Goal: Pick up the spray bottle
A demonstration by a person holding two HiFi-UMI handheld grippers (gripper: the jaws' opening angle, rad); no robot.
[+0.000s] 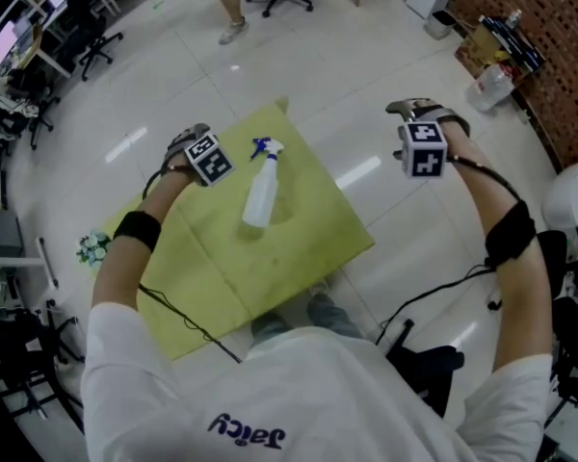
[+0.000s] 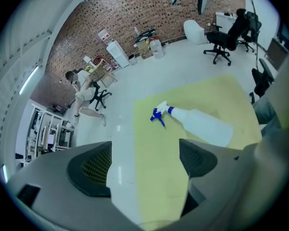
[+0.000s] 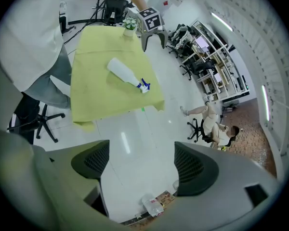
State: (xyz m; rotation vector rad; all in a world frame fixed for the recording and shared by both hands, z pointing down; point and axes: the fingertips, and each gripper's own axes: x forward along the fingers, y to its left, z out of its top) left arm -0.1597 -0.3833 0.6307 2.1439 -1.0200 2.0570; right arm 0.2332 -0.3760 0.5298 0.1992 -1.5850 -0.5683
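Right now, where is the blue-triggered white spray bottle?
Head view: the white plastic spray bottle lies on its side on the yellow-green table cover, just right of the left tongs, blue nozzle pointing away.

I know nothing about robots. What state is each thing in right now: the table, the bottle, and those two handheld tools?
Table: covered by a yellow cloth.
Spray bottle: lying on its side on the table, untouched.
Left tool: open, empty, held over the table's edge near the bottle.
Right tool: open, empty, held over the floor, off the table.
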